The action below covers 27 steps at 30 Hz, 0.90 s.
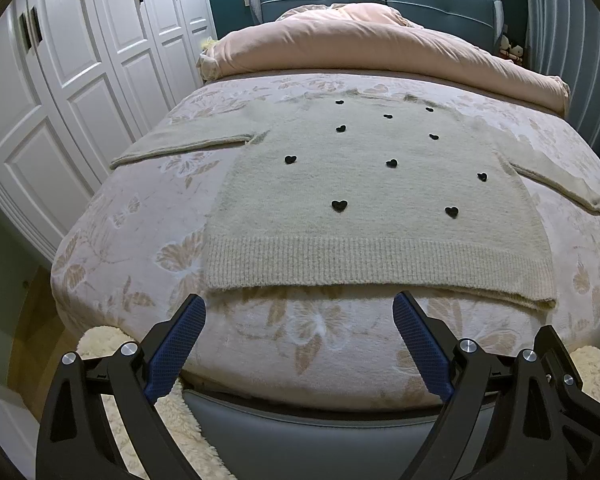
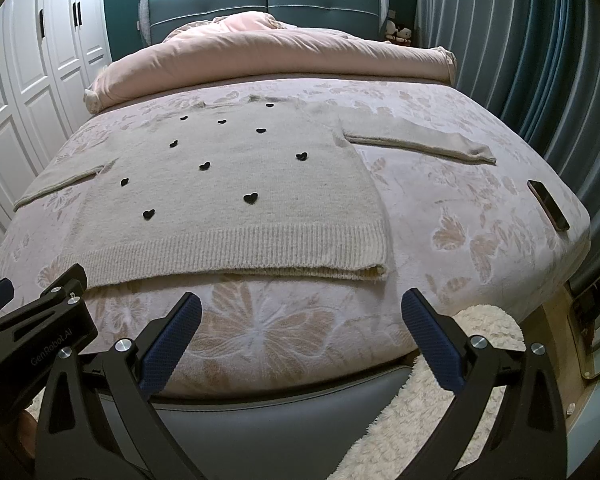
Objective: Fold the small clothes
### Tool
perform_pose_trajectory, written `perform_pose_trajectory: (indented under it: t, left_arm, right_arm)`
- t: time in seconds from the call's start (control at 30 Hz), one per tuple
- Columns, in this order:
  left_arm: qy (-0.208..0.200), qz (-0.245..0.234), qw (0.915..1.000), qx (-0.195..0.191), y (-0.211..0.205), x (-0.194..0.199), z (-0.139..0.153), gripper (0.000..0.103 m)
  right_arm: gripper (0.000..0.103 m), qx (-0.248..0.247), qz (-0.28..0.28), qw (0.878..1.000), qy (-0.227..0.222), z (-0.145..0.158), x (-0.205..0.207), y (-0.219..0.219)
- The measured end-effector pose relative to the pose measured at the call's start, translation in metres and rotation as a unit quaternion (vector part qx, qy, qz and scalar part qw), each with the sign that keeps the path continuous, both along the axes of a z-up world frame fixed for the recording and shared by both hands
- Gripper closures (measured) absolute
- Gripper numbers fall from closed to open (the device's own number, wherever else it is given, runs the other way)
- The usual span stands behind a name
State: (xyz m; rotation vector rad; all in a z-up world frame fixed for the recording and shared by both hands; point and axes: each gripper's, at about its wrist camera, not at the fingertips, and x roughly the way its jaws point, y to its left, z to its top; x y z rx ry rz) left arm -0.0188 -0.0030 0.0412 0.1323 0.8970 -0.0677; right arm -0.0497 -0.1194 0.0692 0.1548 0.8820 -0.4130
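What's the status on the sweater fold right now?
Left gripper open, right gripper open, both short of the hem. Beige knit sweater with black hearts flat, sleeves spread, unfolded. Dark phone near bed's right edge, clear of it.

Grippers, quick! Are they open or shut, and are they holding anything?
Left gripper: open, holding nothing, short of the sweater.
Right gripper: open, holding nothing.

beige sweater (image 1: 364, 200) flat on bed (image 1: 140, 208)
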Motion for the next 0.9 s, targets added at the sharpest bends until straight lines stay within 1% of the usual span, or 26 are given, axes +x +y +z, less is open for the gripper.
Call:
perform_pose_trajectory:
  t: [0.37, 0.47, 0.6, 0.73, 0.83, 0.9]
  left_arm:
    - [0.004, 0.000, 1.0000, 0.002, 0.004, 0.000, -0.002, 0.012]
    - [0.019, -0.003, 0.9998, 0.004, 0.006, 0.002, -0.011, 0.011]
    - [0.045, -0.020, 0.9988, 0.004, 0.004, 0.012, -0.033, 0.009]
    - [0.063, -0.016, 0.9978, 0.013, 0.006, 0.031, -0.054, 0.009]
    - [0.087, 0.005, 0.9961, 0.006, 0.012, 0.058, -0.066, 0.009]
    - [0.098, 0.015, 0.9950, -0.005, 0.017, 0.078, -0.072, 0.009]
  right_arm:
    - [0.005, 0.005, -0.001, 1.000, 0.005, -0.005, -0.001, -0.001]
    - [0.005, 0.013, 0.002, 1.000, 0.015, -0.017, 0.002, -0.002]
    - [0.005, 0.050, 0.003, 0.998, 0.038, -0.042, 0.010, -0.018]
    - [0.005, 0.062, -0.017, 0.997, 0.045, -0.061, 0.019, -0.057]
    - [0.005, 0.076, -0.050, 0.995, 0.045, -0.070, 0.035, -0.113]
    - [0.005, 0.083, -0.091, 0.992, 0.037, -0.073, 0.048, -0.165]
